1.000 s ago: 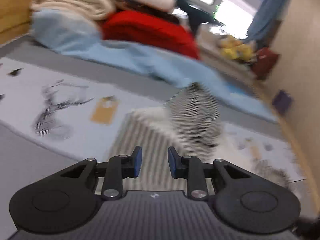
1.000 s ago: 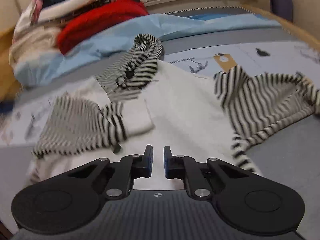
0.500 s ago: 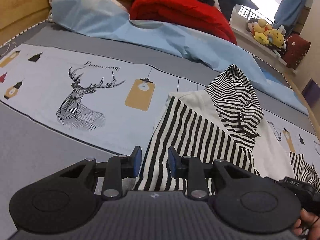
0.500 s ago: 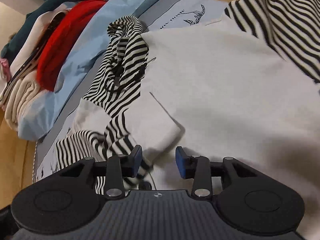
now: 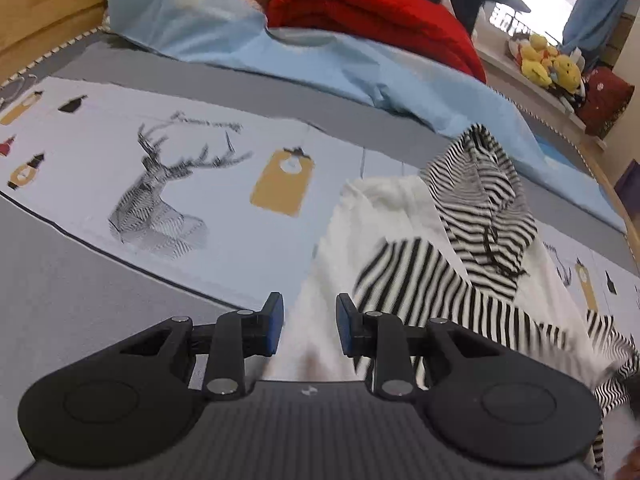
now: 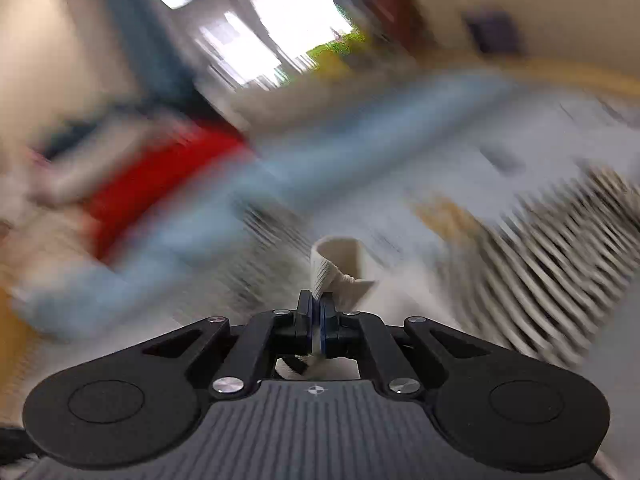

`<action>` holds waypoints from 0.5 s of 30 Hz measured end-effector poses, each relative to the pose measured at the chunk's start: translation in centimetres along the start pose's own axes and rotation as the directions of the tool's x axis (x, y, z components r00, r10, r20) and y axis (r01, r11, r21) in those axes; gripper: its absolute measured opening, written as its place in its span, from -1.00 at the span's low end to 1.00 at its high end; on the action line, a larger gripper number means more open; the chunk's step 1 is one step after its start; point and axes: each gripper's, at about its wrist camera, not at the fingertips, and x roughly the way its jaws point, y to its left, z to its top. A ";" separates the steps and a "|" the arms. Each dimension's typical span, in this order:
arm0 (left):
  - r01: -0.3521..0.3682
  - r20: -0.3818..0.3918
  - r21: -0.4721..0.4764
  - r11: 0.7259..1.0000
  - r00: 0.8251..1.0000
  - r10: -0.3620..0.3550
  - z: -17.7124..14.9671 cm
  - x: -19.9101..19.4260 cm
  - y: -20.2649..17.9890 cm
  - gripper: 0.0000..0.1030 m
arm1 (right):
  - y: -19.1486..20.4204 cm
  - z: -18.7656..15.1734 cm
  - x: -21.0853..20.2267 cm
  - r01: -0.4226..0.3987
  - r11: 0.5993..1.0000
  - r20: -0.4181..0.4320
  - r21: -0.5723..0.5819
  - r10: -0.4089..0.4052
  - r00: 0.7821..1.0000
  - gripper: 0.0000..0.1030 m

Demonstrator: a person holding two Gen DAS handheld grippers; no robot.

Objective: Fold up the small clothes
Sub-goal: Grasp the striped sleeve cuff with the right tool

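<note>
Between my right gripper's (image 6: 316, 312) pressed-together pads sits a white cuff (image 6: 338, 268) of the one hoodie (image 5: 376, 240); everything beyond is blur. Only my left view shows that hoodie spread on the bedsheet (image 5: 120, 168), striped hood (image 5: 480, 200) far right, under my left gripper (image 5: 309, 326), spread and empty.

Black gripper (image 5: 310, 322), blue pads (image 5: 276, 320).

Everything beyond the right gripper (image 6: 316, 308) is smeared by motion blur in the right wrist view, while in the left wrist view the striped sleeve (image 5: 460, 304) is blurred and the hoodie (image 5: 400, 232) is cut off at the lower right edge.
</note>
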 end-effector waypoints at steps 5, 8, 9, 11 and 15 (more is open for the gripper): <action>0.014 -0.086 -0.028 1.000 0.996 -0.016 -1.0 1.5 -0.5 -0.40 | -5.0 -0.7 1.9 0.120 0.989 -0.132 0.084 -0.108 0.985 -0.95; 0.008 -0.113 -0.020 1.000 0.994 -0.010 -1.3 2.2 -0.7 -0.40 | -4.4 0.0 0.1 0.112 0.990 -0.088 0.085 -0.104 0.991 -0.95; 0.008 -0.126 -0.018 1.000 0.992 -0.010 -1.4 2.4 -0.9 -0.40 | -4.5 -0.3 0.0 0.130 0.988 -0.112 0.085 -0.120 0.986 -0.95; 0.010 -0.151 -0.030 0.999 0.988 -0.014 -1.7 2.9 -1.0 -0.40 | -5.0 -1.3 1.6 0.179 0.981 -0.237 0.069 -0.158 0.958 -0.94; 0.034 -0.184 -0.048 0.998 0.982 -0.042 -2.2 3.6 -1.7 -0.40 | -5.5 -0.7 2.1 0.207 0.974 -0.229 0.088 -0.183 0.956 -0.72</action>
